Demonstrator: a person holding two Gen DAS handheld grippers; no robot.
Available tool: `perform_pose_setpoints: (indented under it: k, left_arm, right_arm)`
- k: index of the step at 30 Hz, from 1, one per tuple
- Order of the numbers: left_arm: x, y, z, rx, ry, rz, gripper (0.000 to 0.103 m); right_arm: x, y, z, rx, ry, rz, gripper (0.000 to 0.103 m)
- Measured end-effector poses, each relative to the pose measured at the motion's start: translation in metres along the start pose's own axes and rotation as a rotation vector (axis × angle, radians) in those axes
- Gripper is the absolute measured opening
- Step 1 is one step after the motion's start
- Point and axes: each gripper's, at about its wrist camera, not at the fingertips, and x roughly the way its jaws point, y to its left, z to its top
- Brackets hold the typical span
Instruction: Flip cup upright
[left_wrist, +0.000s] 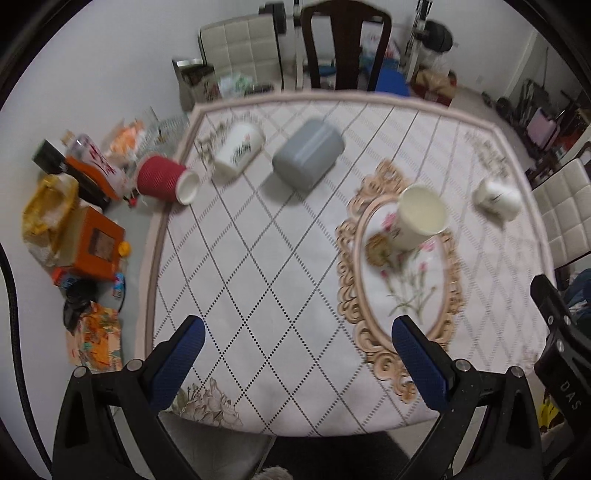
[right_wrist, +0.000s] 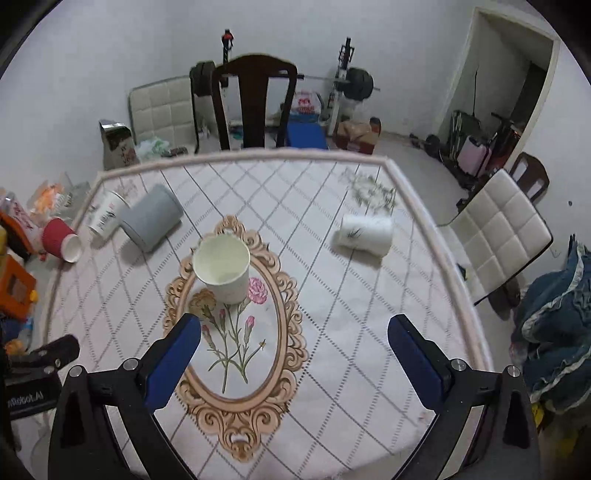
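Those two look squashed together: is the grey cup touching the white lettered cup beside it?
Apart. The left wrist view shows tablecloth between the grey cup and the white lettered cup.

One cup (right_wrist: 222, 268) stands upright on the middle of the table (right_wrist: 369, 369), mouth up, inside the oval frame pattern (right_wrist: 236, 417). Far to its right another cup (right_wrist: 364, 233) lies on its side. At the far left corner three more lie tipped over in a row: one (right_wrist: 61, 240) at the table's edge, a second (right_wrist: 104, 216) beside it, and a wider tumbler (right_wrist: 151, 218) touching that one.
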Motion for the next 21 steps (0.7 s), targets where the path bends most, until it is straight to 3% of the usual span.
perform_pose_setpoints:
  k: [9, 21]
  left_arm:
    - [-0.112, -0.013, -0.019, -0.012, -0.177, 0.008, 0.103]
    - [-0.173, -0.028, -0.054, -0.056, -0.231, 0.027, 0.103]
  right_arm:
    - [-0.111, -0.042, 0.013, -0.012, -0.070, 0.037, 0.103]
    - [-0.206, -0.075, 0.007, -0.002, -0.138, 0.079, 0.103]
